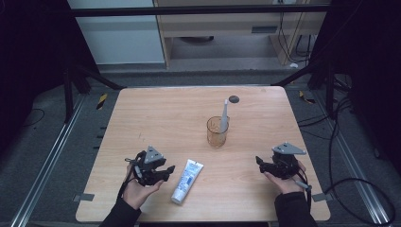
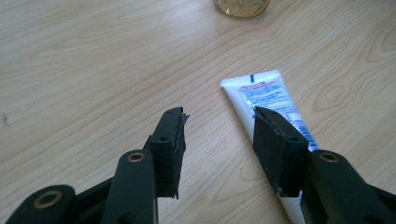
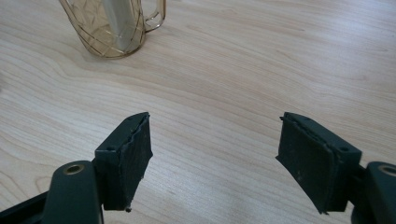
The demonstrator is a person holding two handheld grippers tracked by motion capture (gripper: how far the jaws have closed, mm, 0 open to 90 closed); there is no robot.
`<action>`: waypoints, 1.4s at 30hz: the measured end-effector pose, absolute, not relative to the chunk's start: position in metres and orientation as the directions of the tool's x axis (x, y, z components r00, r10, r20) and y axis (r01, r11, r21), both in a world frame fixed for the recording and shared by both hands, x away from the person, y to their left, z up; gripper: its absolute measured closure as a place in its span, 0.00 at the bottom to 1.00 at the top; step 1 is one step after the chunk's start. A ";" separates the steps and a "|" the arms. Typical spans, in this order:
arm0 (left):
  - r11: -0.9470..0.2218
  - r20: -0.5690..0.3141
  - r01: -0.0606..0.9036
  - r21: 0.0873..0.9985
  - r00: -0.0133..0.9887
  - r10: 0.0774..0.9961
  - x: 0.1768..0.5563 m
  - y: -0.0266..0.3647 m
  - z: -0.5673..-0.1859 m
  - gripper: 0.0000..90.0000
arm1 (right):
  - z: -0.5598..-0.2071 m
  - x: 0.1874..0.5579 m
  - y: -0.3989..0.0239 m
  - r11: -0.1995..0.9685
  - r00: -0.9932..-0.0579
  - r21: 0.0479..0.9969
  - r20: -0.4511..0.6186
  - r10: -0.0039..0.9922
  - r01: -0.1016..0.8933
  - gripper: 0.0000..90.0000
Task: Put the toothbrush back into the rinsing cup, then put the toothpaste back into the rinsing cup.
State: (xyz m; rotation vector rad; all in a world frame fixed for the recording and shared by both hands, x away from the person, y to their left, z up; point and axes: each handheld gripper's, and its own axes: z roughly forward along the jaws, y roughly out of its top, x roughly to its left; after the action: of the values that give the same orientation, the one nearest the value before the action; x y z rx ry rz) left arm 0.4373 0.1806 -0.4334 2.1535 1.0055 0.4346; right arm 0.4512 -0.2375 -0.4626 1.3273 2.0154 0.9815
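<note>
your left gripper rests low near the front edge of the wooden table, jaws spread apart and holding nothing. the toothpaste tube lies flat just to its right, crimped end away from you and cap end toward you. in the left gripper view the tube runs alongside and partly under the far jaw rather than between the two, so i judge you are lined up beside it, not yet around it. you would need to shift toward it before closing.

your right gripper sits well apart on the other side of the table, jaws also wide and empty, pointed toward the middle. it looks parked, ready to steady something.

the amber cup stands upright near the table's centre, beyond the tube, and a toothbrush leans inside it, one end up above the rim. in the right gripper view the cup shows a handle on its side. upright like that, it probably serves as the holder the tube could join.

counted: one tube, one cup, one toothbrush, two grippers. a small dark round mark sits on the table's far part; i cannot tell what it is.
</note>
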 end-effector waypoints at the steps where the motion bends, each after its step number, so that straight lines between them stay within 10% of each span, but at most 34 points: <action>1: -0.445 0.004 0.529 0.722 0.641 0.768 0.437 0.181 -0.433 0.57 | -0.463 0.451 -0.238 0.253 -0.377 0.802 -0.038 0.925 0.540 0.28; 42: -0.563 0.012 0.597 0.572 0.680 0.733 0.450 0.120 -0.438 0.38 | -0.467 0.459 -0.239 0.283 -0.391 0.777 -0.051 0.919 0.563 0.25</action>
State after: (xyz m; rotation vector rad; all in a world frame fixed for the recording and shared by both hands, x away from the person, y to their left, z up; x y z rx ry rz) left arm 0.4502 0.1199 -0.4382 2.3552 1.0223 0.3364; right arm 0.4593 -0.2394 -0.4670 1.3249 2.0586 0.9404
